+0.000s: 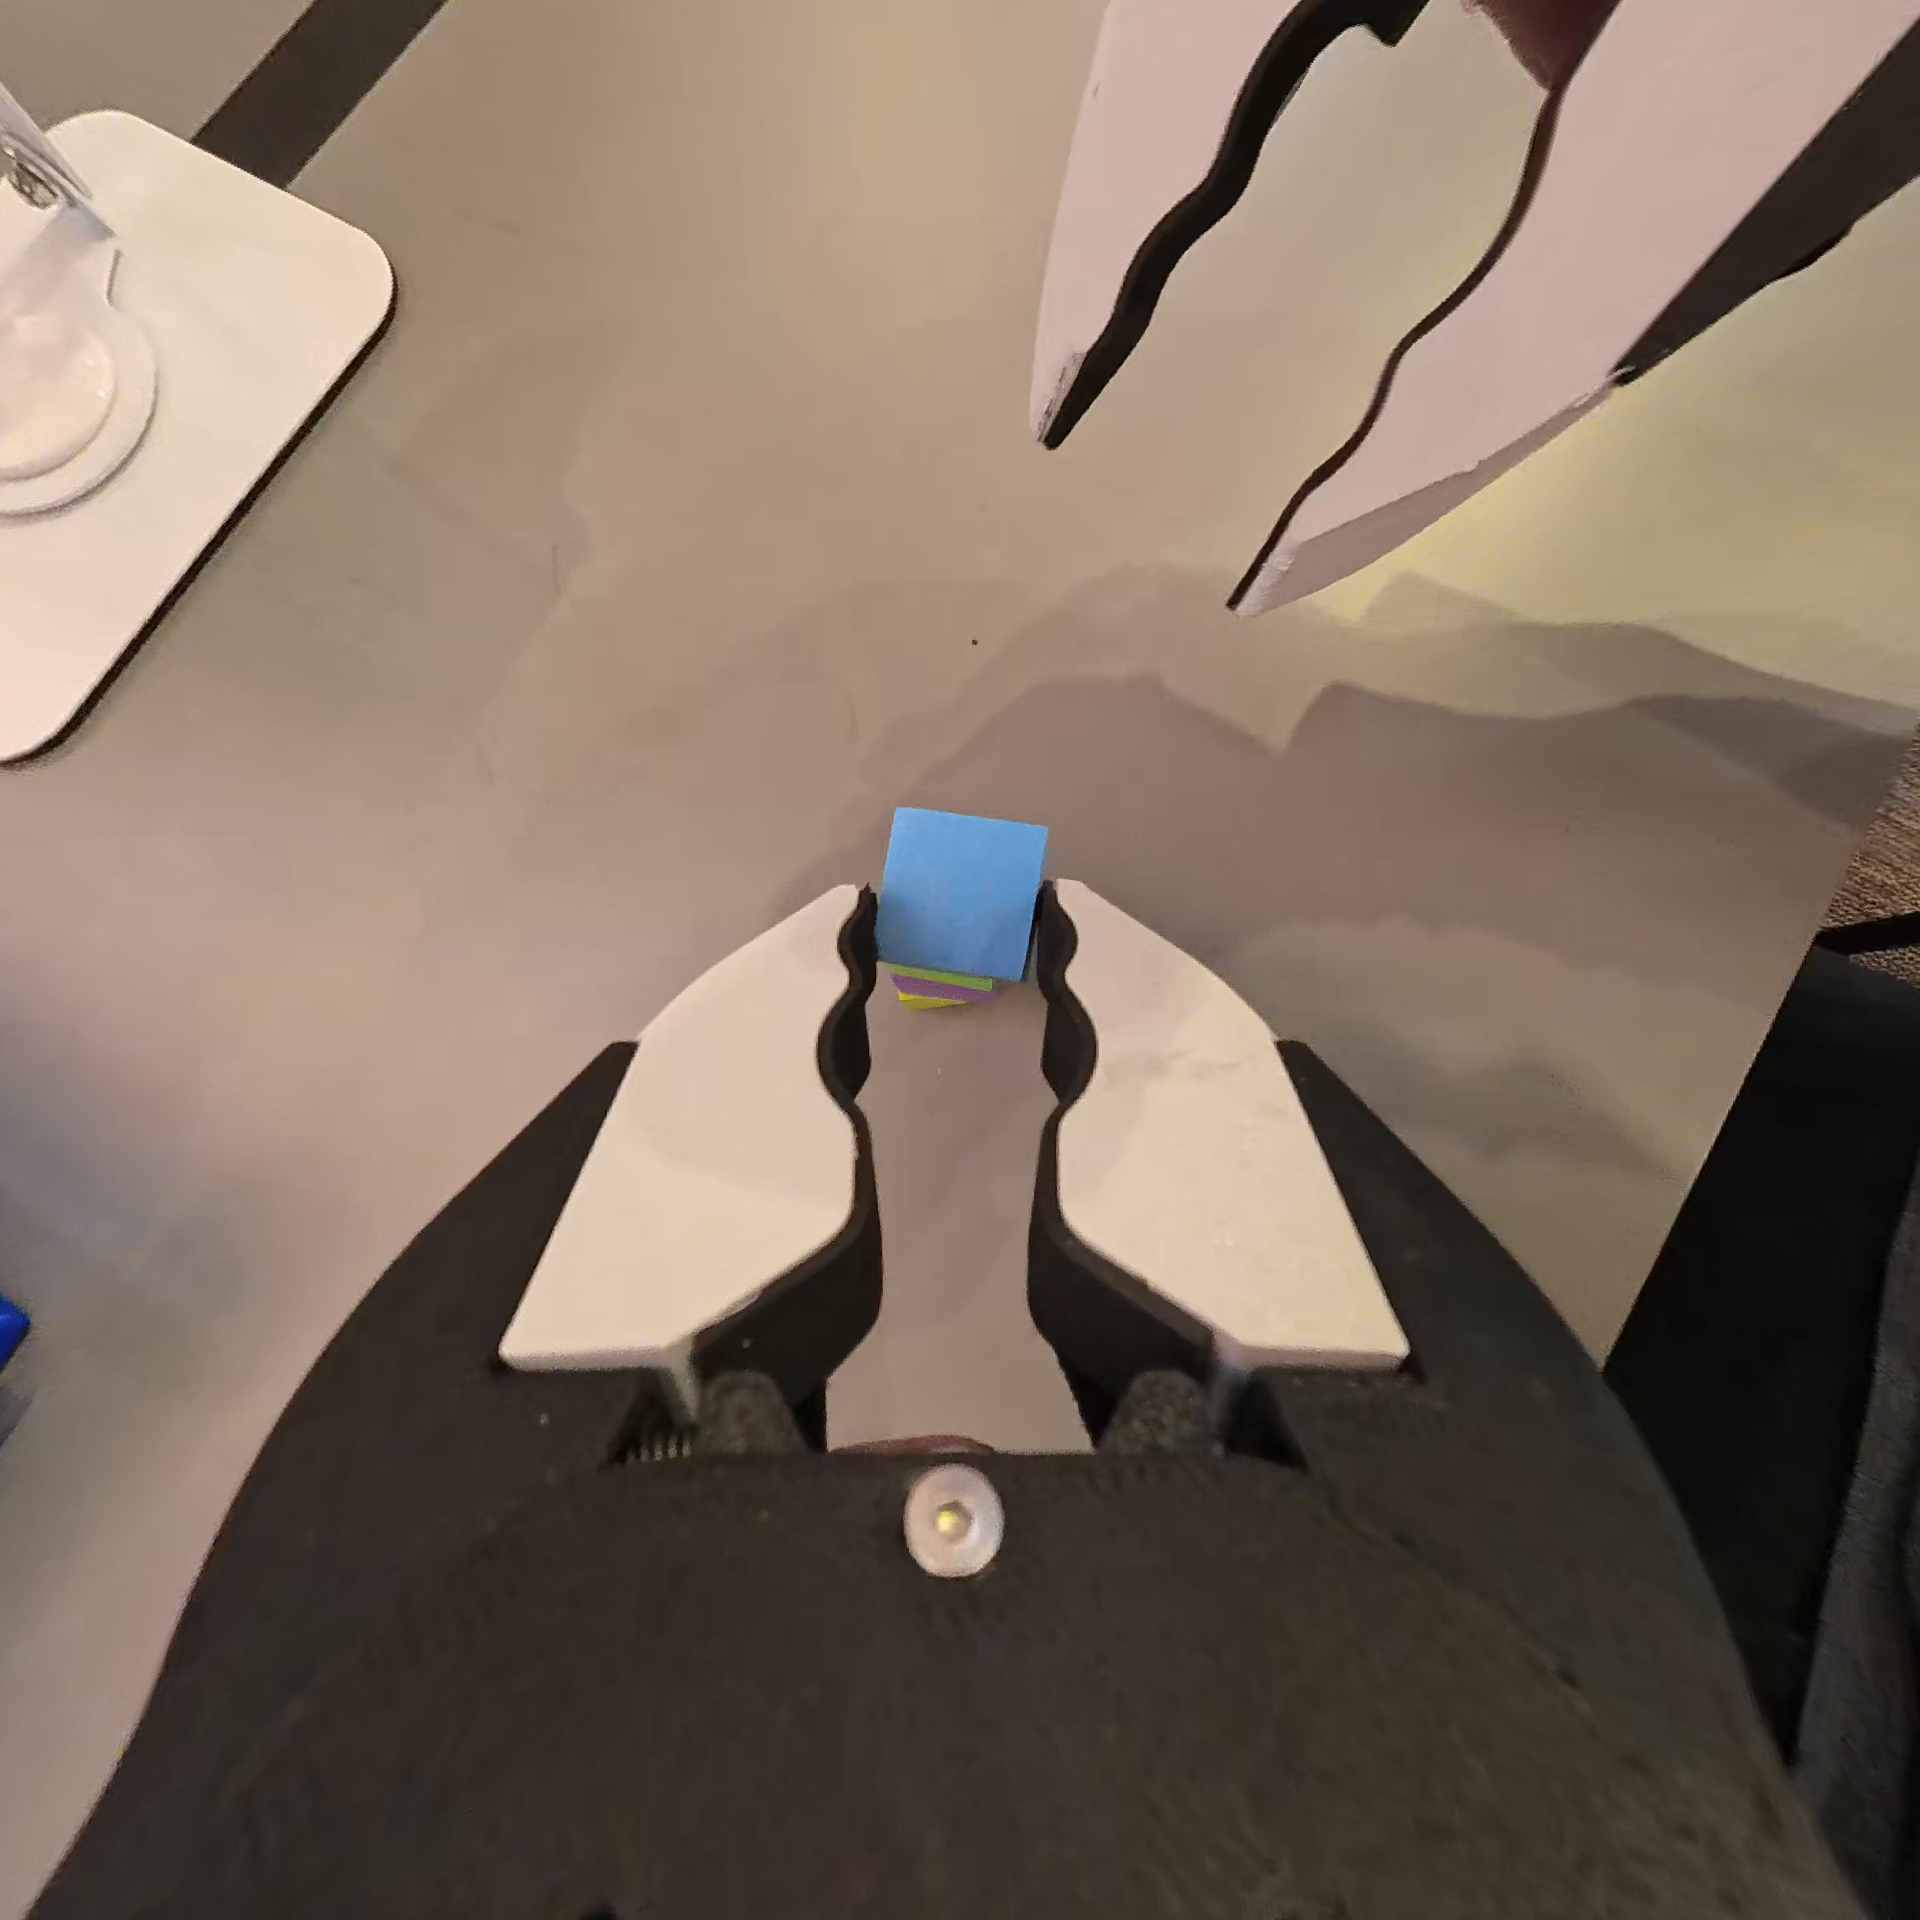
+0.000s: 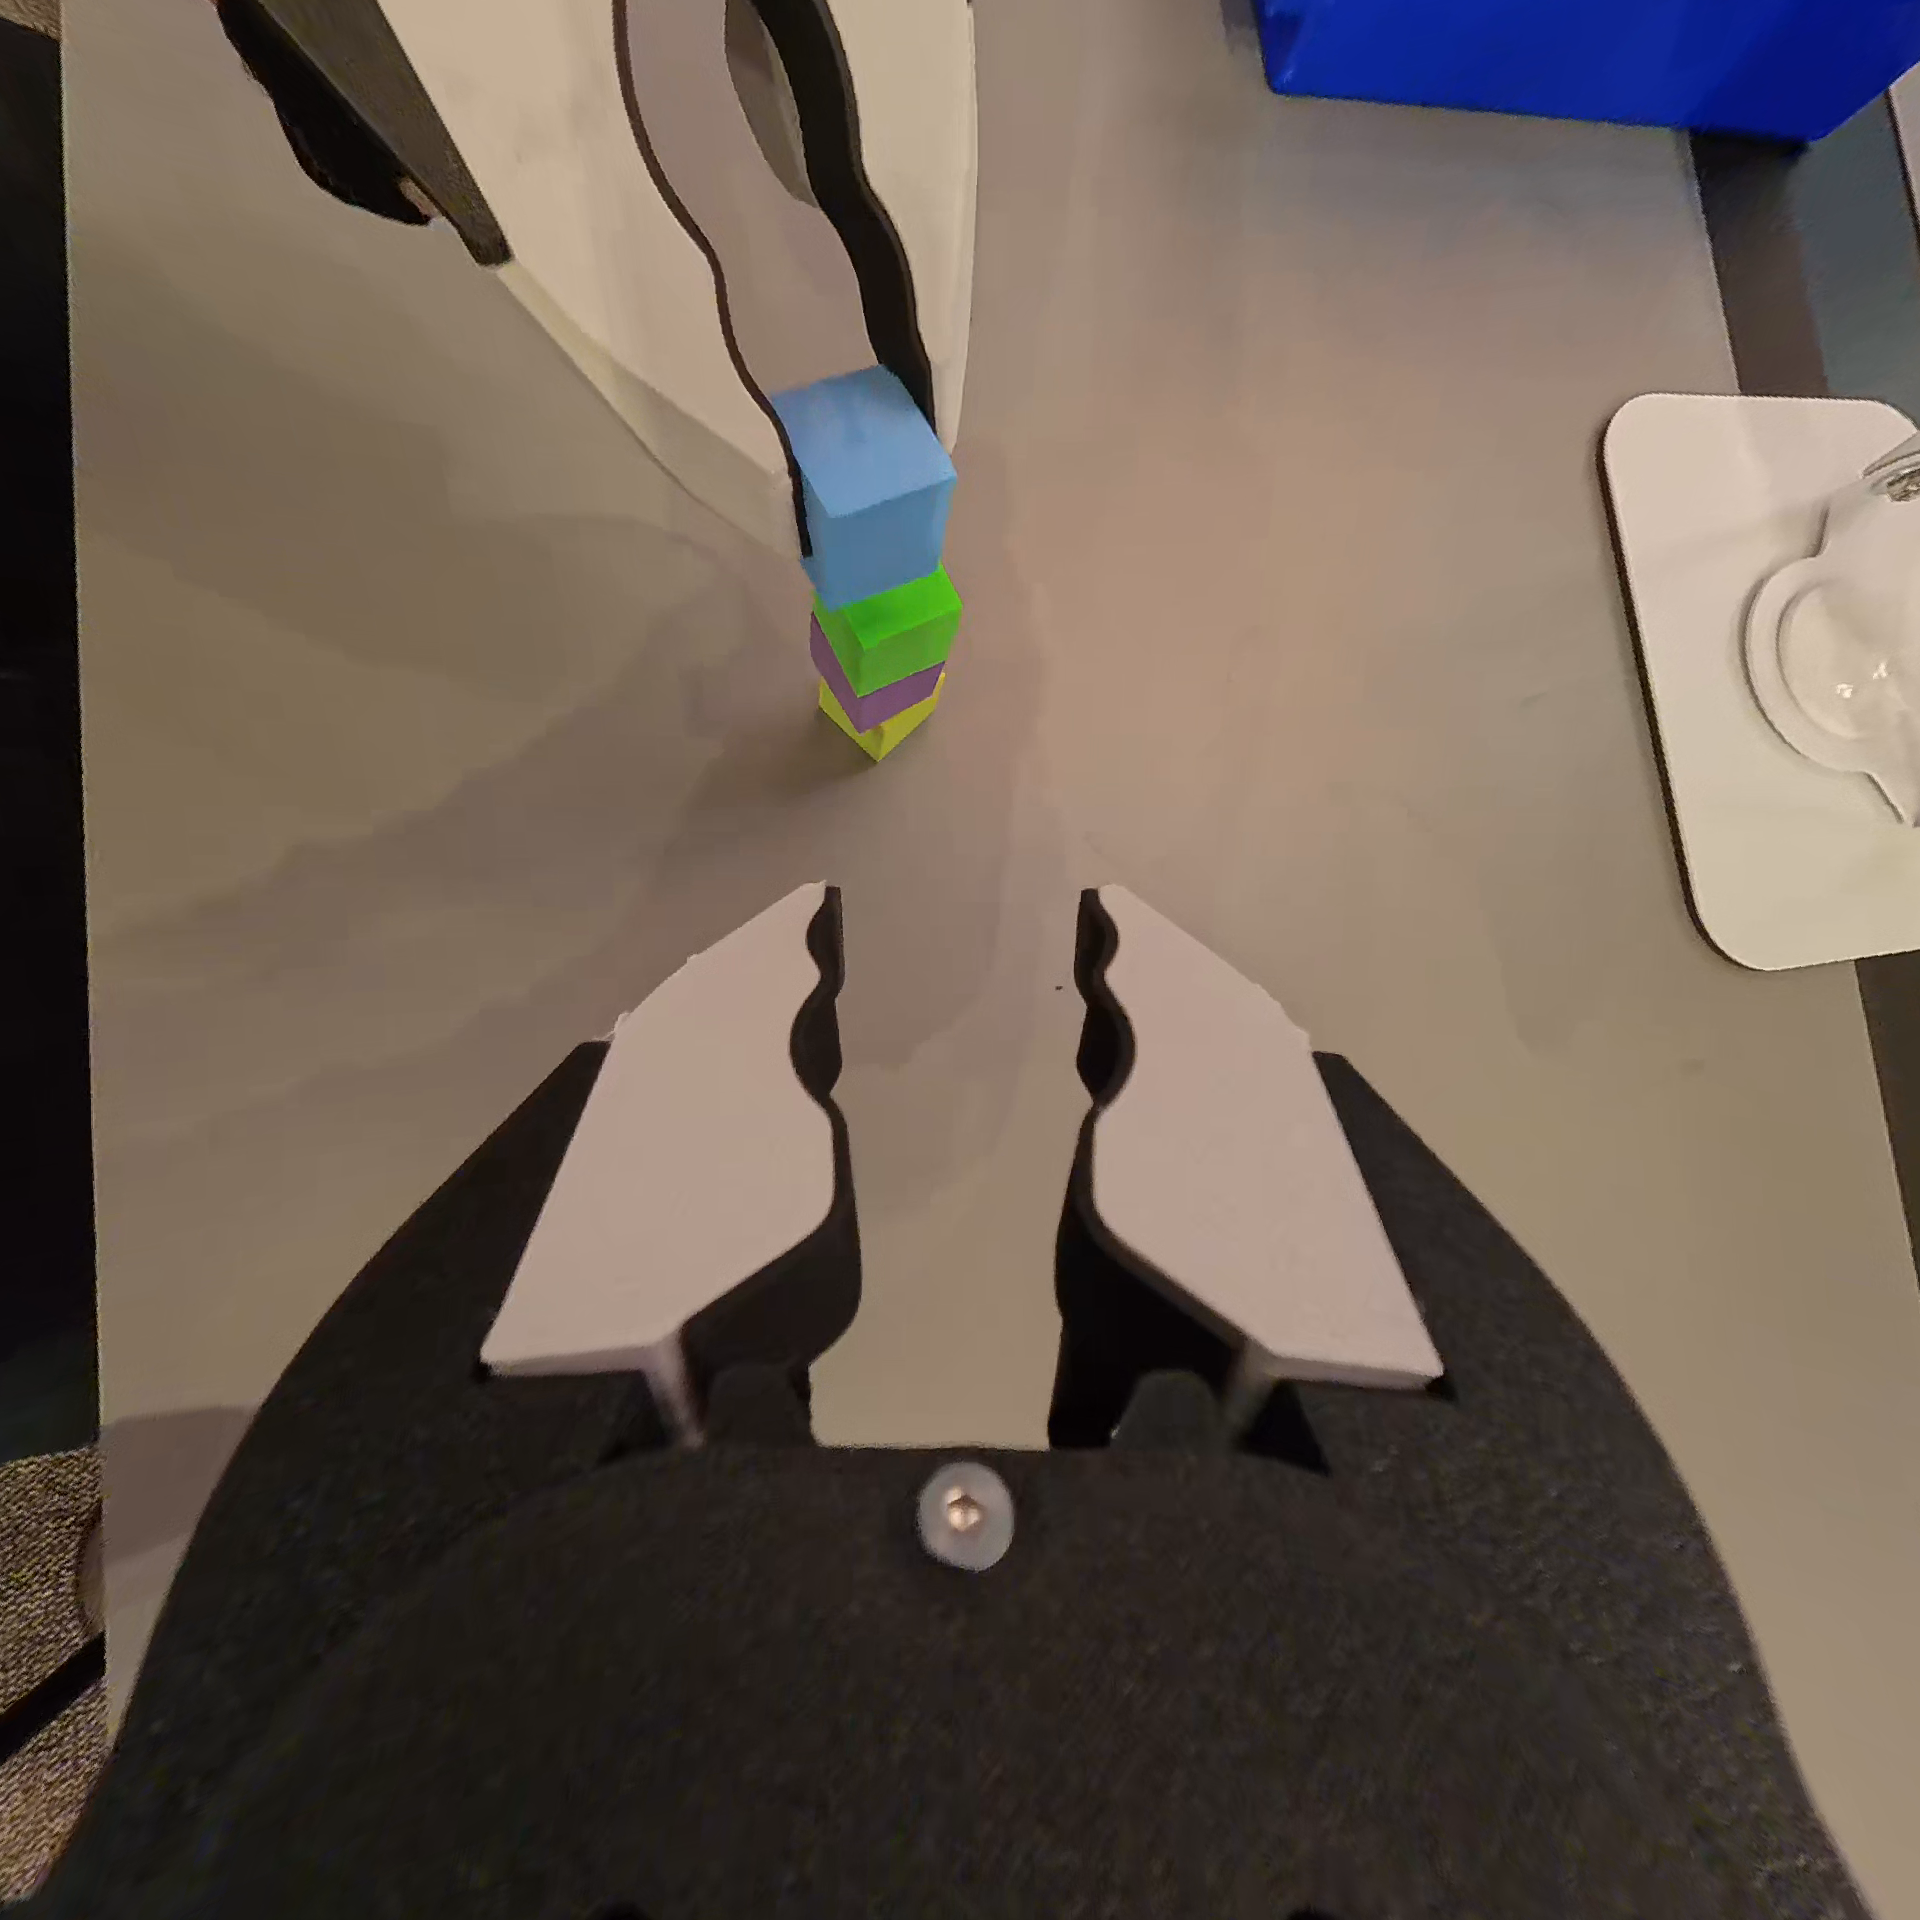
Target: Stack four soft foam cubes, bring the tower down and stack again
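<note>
Left gripper (image 1: 958, 914) clamped on blue foam cube (image 1: 961, 883) atop green (image 2: 899, 634), purple (image 2: 883, 698), yellow cubes (image 2: 878, 732); right gripper (image 2: 956, 909) nearby, apart, holding nothing.

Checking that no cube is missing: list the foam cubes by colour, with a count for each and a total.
Blue cube: 1, top of the tower, between the fingers of the left gripper
Green cube: 1
Purple cube: 1
Yellow cube: 1, at the bottom
Total: 4 cubes, all in one tower
</note>
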Tool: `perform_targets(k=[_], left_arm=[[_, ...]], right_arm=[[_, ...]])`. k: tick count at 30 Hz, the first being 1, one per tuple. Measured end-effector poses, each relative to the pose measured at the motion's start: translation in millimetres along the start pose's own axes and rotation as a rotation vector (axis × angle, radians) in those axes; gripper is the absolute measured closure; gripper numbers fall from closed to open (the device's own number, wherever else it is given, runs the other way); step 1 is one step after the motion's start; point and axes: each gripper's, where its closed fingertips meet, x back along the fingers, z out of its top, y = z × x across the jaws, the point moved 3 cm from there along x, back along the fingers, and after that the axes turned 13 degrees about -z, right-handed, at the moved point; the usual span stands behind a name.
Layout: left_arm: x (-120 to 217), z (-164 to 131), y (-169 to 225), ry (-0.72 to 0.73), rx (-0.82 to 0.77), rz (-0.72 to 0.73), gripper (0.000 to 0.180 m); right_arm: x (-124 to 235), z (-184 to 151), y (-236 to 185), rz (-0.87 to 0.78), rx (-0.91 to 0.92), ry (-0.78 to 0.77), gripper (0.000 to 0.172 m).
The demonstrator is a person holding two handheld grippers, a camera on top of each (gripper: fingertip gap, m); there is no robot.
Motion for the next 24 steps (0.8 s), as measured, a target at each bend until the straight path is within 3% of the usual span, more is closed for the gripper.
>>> perform_targets(k=[24], left_arm=[[-11.0, -3.8, -5.6, -0.085, -0.025, 0.035, 0.151]], right_arm=[[1.9, -5.3, 3.6, 0.007, -0.019, 0.003, 0.129]])
